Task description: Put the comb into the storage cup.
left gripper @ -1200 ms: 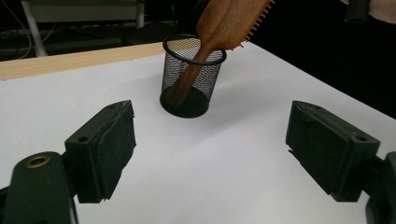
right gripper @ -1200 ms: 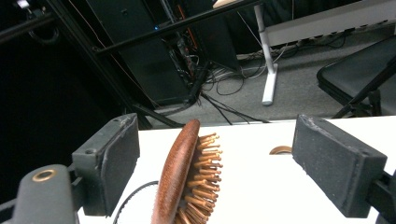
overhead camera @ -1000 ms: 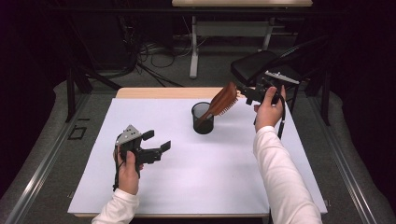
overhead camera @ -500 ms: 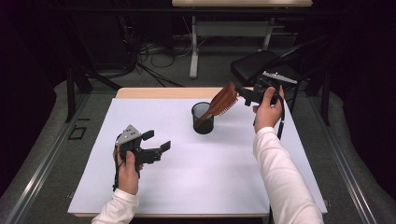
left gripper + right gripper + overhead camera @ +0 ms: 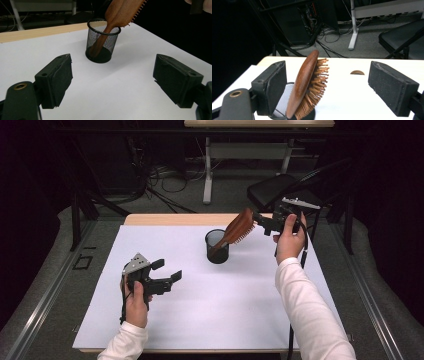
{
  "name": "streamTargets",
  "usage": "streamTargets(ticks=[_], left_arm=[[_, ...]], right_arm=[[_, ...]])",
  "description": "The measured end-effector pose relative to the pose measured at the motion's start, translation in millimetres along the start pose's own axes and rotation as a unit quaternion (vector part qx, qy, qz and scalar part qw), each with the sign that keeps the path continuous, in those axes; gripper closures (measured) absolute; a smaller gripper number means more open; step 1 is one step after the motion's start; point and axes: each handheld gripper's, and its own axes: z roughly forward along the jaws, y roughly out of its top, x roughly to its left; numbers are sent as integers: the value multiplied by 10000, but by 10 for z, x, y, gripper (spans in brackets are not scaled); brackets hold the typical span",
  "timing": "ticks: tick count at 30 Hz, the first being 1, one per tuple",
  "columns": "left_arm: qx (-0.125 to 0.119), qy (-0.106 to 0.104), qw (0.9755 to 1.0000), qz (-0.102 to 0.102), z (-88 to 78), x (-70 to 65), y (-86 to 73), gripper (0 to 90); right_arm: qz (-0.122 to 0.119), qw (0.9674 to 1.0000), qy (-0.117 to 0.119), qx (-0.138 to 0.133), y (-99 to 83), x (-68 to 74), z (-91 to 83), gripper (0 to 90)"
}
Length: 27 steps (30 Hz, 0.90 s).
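Observation:
A brown wooden hairbrush (image 5: 239, 227) stands handle-down in a black mesh cup (image 5: 217, 246) on the white table top (image 5: 225, 310), its head leaning right over the rim. My right gripper (image 5: 261, 221) is level with the brush head, open, with the brush (image 5: 303, 82) between the jaws. It lies close to the left pad and well apart from the right one. My left gripper (image 5: 166, 270) hovers open over the near left of the table, pointing at the cup (image 5: 103, 41) and the brush (image 5: 122, 12), with nothing between its jaws.
A black chair (image 5: 280, 190) stands just behind the table's far right corner. A bare wooden strip (image 5: 175, 219) runs along the far edge, with a small brown half-round fitting (image 5: 357, 72) near it. Cables and a desk leg (image 5: 206, 175) lie on the floor beyond.

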Motion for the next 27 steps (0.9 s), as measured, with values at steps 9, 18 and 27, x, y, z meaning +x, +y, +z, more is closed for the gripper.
streamTargets(ticks=[9, 18, 27], left_arm=[[-56, 22, 9999, -134, -43, 74, 19, 160], [-108, 8, 9998, -148, -71, 111, 46, 160], [-134, 12, 9998, -163, -172, 176, 75, 160]], right_arm=[[-282, 9995, 161, 2, 33, -31, -209, 150], [-394, 9985, 366, -21, -35, -12, -409, 150], [-723, 9967, 379, -9, -173, 54, -568, 151]])
